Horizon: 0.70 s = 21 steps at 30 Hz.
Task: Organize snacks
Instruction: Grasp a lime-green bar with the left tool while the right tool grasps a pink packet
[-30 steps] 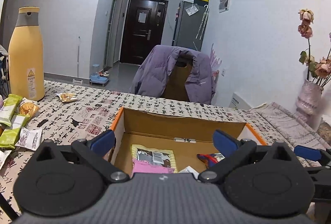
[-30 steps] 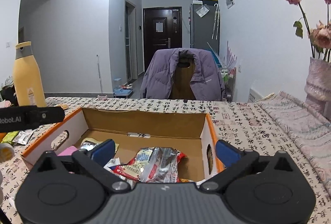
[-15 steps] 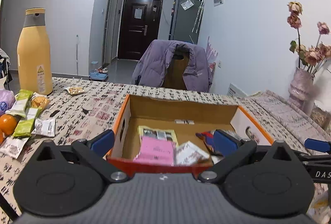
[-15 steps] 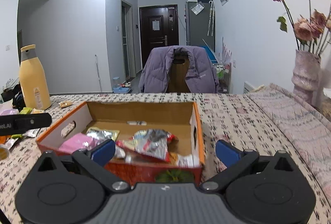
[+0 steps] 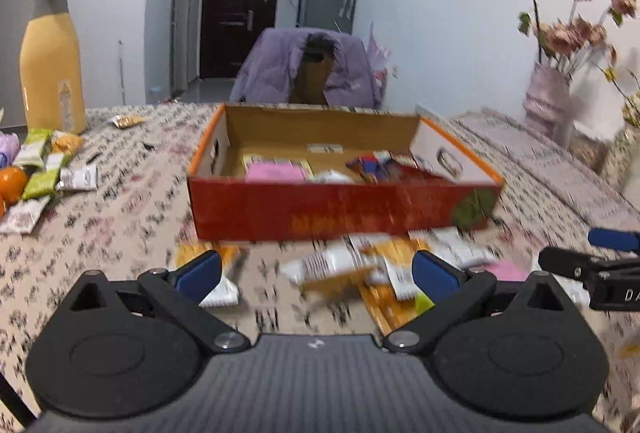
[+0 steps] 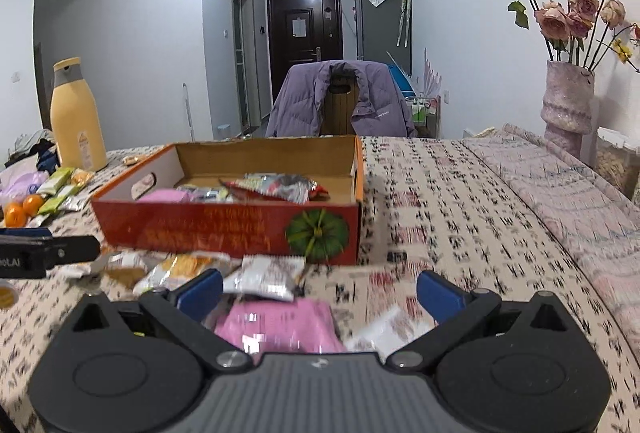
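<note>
A red cardboard box (image 5: 320,211) with orange rims stands on the patterned table and holds several snack packets; it also shows in the right wrist view (image 6: 224,229). Loose packets (image 5: 352,265) lie on the table in front of it, among them a white one (image 6: 266,273) and a pink one (image 6: 280,325). My left gripper (image 5: 318,275) is open and empty, above the loose packets. My right gripper (image 6: 318,293) is open and empty, over the pink packet. The right gripper's tip shows at the right edge of the left wrist view (image 5: 600,265).
A tall yellow bottle (image 5: 52,61) stands at the far left, with green and white packets (image 5: 44,173) and oranges (image 6: 22,209) beside it. A vase of dried roses (image 6: 566,105) stands at the right. A chair with a purple jacket (image 6: 340,97) is behind the table.
Both grippers have pulled back from over the box toward the table's near side. The box's red front and the loose packets before it have come into view. Both stay open.
</note>
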Tool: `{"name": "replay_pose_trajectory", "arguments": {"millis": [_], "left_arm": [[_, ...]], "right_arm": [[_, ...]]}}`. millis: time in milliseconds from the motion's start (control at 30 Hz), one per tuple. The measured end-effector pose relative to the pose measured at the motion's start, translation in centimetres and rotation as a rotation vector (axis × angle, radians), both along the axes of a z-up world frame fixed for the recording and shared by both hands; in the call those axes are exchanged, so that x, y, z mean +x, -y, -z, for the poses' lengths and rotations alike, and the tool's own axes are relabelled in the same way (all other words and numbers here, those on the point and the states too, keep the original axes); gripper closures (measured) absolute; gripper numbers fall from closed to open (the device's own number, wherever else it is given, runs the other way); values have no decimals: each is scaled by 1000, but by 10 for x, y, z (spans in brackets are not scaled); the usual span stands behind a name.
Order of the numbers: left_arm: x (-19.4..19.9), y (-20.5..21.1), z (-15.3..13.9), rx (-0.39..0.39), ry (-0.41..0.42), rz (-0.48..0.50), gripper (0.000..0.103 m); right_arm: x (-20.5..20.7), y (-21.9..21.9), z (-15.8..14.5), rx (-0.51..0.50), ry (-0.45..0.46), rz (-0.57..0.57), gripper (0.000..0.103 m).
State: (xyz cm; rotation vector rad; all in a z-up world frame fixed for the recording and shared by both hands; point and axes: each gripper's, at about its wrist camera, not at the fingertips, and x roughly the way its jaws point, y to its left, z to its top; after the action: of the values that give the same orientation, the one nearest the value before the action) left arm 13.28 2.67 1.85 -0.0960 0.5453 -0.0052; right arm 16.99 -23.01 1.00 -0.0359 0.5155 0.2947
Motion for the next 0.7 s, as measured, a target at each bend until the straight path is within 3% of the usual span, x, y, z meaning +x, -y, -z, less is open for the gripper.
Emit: {"name": "replay_pose_trajectory", "arguments": {"millis": [433, 500, 633, 700], "left_arm": [[-30, 22, 29, 3, -81, 129, 1], [-31, 25, 32, -2, -87, 139, 6], [-31, 27, 36, -20, -108, 157, 29], [-31, 26, 38, -45, -116, 167, 33]], "right_arm": [[-41, 6, 17, -14, -13, -16, 0], [-43, 7, 20, -14, -22, -14, 0], [-46, 10, 24, -8, -34, -6, 0], [-47, 12, 26, -6, -38, -4, 0]]}}
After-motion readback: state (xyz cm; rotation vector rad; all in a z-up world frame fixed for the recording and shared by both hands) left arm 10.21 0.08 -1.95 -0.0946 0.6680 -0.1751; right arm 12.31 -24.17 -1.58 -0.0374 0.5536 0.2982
